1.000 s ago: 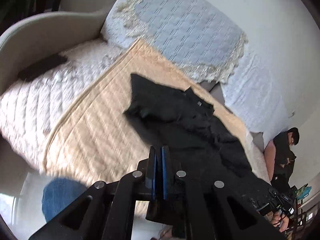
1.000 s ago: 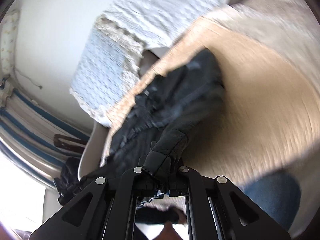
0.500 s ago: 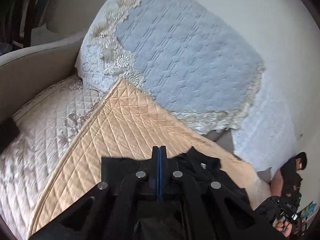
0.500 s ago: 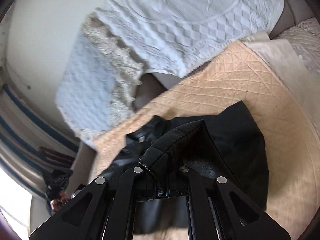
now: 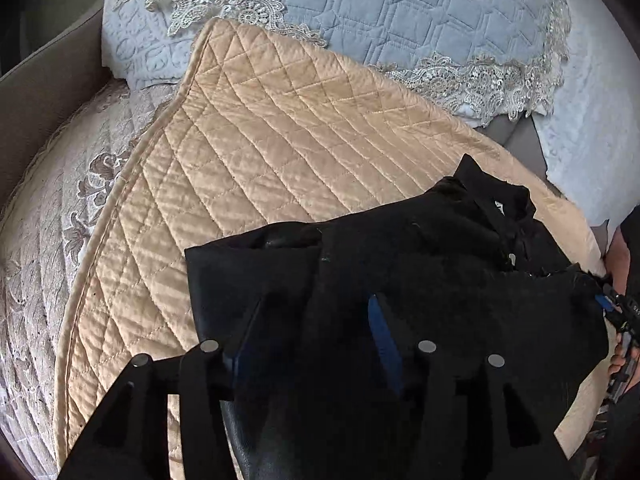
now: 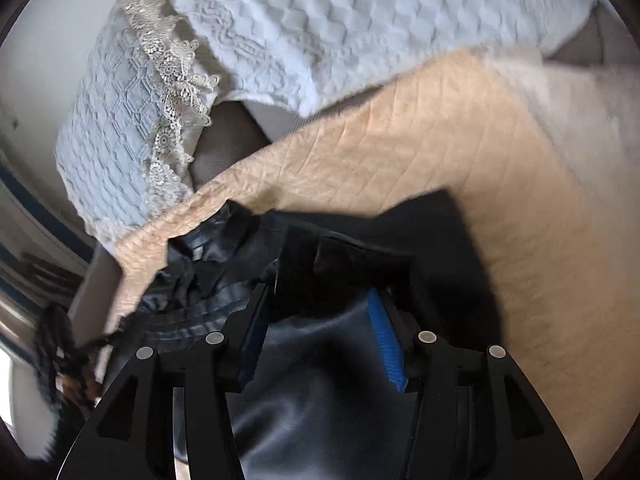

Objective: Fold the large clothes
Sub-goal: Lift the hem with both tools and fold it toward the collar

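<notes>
- Left wrist view: left gripper (image 5: 316,324) jaws had just parted over the black garment (image 5: 420,264), on a quilted tan pad (image 5: 256,140).
- Right gripper (image 6: 320,320) jaws had just parted too, glossy fabric loose between them.

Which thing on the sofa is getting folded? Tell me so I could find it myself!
Find the big tan quilted cover spread over the sofa seat, below the pale blue lace-edged cushion. Lying on that cover is the black garment. It is the only dark, smooth thing there; everything around it is pale and stitched in patterns.
</notes>
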The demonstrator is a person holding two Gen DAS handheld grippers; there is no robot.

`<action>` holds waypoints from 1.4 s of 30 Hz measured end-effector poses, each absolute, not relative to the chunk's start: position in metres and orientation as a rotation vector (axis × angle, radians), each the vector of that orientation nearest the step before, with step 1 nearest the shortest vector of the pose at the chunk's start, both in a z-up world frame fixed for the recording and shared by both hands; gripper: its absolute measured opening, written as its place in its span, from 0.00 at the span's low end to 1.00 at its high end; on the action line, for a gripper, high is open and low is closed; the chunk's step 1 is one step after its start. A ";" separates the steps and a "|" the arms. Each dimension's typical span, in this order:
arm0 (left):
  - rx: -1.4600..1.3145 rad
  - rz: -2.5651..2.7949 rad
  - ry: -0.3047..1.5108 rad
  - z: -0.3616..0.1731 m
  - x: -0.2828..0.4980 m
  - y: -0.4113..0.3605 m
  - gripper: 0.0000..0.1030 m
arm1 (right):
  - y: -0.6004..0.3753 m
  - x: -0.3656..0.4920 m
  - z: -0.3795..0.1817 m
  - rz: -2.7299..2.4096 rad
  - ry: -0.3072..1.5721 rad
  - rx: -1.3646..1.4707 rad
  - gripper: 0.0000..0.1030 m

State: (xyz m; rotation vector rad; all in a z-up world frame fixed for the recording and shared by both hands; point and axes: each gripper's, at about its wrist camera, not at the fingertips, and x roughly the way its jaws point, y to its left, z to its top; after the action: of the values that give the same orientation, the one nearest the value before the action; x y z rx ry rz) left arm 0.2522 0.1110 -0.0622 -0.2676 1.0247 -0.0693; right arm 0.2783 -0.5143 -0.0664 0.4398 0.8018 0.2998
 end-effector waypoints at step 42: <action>-0.112 0.139 0.881 -0.084 0.353 0.077 0.21 | -0.515 0.373 -0.109 0.147 0.877 0.317 0.28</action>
State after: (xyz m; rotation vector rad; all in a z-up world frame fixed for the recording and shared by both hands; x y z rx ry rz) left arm 0.3528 0.0773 -0.0842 -0.1125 0.8811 0.1389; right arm 0.3728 -0.5147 -0.1090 0.3172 0.8771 0.1465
